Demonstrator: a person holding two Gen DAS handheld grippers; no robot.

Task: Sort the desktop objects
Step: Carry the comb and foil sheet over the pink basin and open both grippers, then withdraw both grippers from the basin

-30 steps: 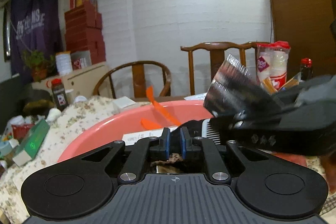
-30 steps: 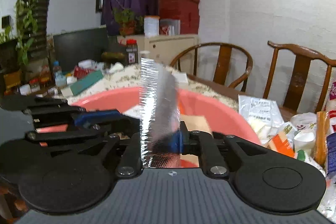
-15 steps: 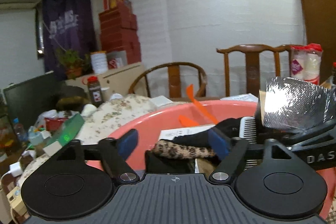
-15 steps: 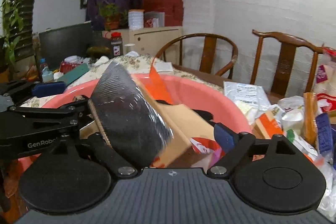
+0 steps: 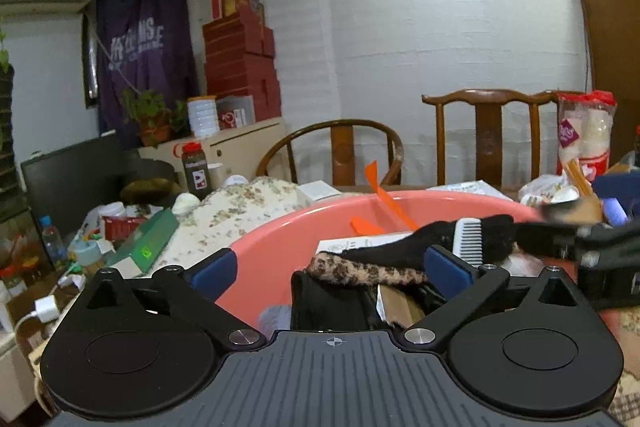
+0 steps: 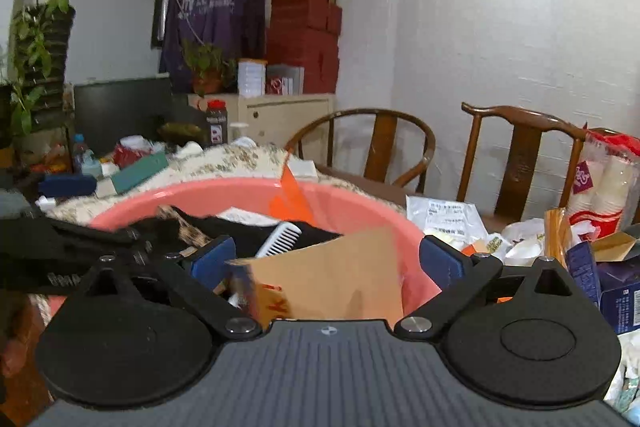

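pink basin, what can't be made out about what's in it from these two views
- Bottom of the pink basin: hidden in both wrist views by the pile and the open left gripper and right gripper.
- Brown cardboard piece: its lower edge is cut off by the right gripper body; its red print is blurred.
- White comb: handle end hidden under cardboard.
- Paper sheet: print too small to read.

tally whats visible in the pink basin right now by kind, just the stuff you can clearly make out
In the pink basin:
white comb: 1
orange plastic piece: 1
brown cardboard packet: 1
leopard-print fabric item: 1
black fabric item: 1
printed white paper: 1
Total: 6 clearly visible; anything buried under these cannot be counted.
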